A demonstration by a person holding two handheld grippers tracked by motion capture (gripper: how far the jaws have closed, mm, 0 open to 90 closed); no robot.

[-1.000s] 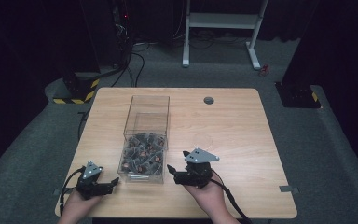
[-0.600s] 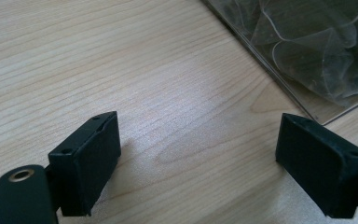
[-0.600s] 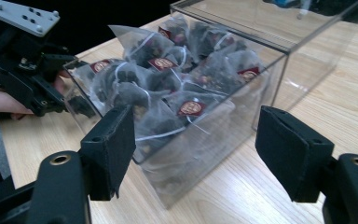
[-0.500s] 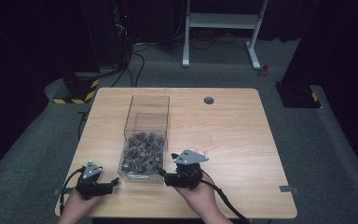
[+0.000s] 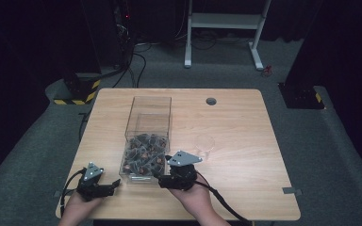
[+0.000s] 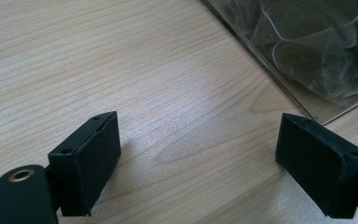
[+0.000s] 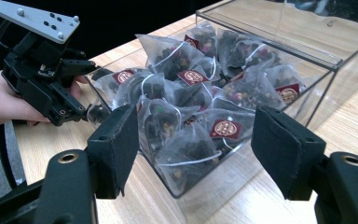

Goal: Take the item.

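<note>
— What's the room like from where you stand?

— Dim. A light wooden table on grey carpet, a round hole near its far edge, a white metal frame behind it and black stands with yellow-and-black striped feet off to the far left.

— And on the table, left to right?

— First the left gripper at the near left corner, jaws wide apart over bare wood, holding nothing. Just to its right is one clear box, long and open-topped, its near end heaped with tea bags (mesh pyramids with dark red tags; too many and too tangled to count). The far end of the box holds none.

— The other gripper?

— The right gripper sits just beside the near right corner of the box, jaws also spread apart, empty, pointing at the box wall. Its own camera looks through the clear wall at the tea bags, with the left gripper beyond.

— Anything further right?

— One small clear cup, standing apart from the box. So: two grippers, one box, one cup, one heap of bags.
</note>
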